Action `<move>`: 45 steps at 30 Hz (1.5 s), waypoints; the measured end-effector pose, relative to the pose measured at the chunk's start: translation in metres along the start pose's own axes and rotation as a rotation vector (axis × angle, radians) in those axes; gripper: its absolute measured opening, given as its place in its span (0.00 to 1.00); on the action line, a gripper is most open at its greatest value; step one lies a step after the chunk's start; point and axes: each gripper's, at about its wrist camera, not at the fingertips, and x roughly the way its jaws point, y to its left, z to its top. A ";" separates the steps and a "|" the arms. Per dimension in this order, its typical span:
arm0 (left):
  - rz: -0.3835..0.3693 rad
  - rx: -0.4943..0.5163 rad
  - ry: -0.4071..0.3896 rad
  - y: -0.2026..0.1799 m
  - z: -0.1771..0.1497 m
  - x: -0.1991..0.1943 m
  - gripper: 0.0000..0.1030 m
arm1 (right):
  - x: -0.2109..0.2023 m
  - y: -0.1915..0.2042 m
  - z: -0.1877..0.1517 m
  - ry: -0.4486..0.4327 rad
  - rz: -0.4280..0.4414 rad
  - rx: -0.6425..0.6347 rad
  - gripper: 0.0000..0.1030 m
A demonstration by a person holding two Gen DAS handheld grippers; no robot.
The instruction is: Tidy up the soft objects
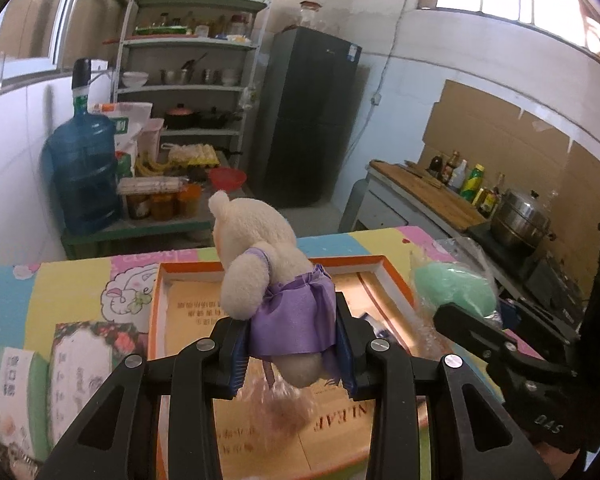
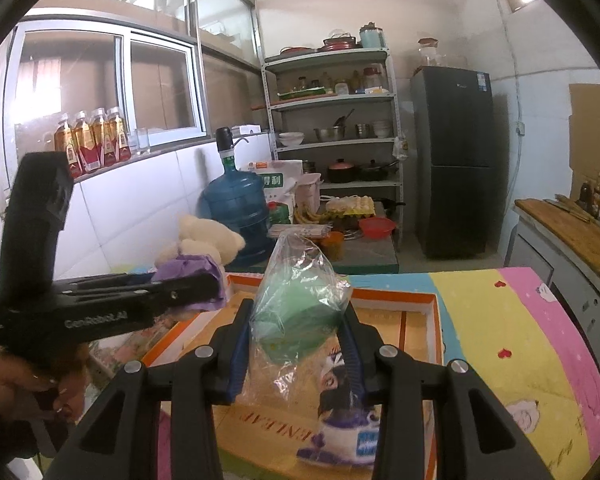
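Observation:
My left gripper (image 1: 290, 344) is shut on a cream teddy bear (image 1: 256, 248) in a purple dress, its pads pressing the skirt. The bear hangs upright above an open orange-rimmed box (image 1: 384, 268). My right gripper (image 2: 296, 344) is shut on a green soft thing in a clear plastic bag (image 2: 296, 312), also over the box (image 2: 400, 294). From the left wrist view, the right gripper (image 1: 448, 318) and the green bag (image 1: 452, 284) are to the right. In the right wrist view, the left gripper (image 2: 204, 286) and bear (image 2: 208, 236) are on the left, with a hand (image 2: 20, 380) on the handle.
The box stands on a table with a colourful cartoon cover (image 2: 500, 320). A small bagged purple item (image 2: 344, 420) lies inside the box. Tissue packs (image 1: 16, 392) sit at the table's left. Beyond are a water jug (image 1: 84, 168), shelves (image 1: 188, 92), a fridge (image 1: 308, 120) and a counter with a steamer pot (image 1: 520, 220).

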 end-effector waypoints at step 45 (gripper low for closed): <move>0.009 -0.163 0.279 0.039 -0.015 0.123 0.50 | 0.153 -0.037 -0.005 0.416 0.078 0.080 0.44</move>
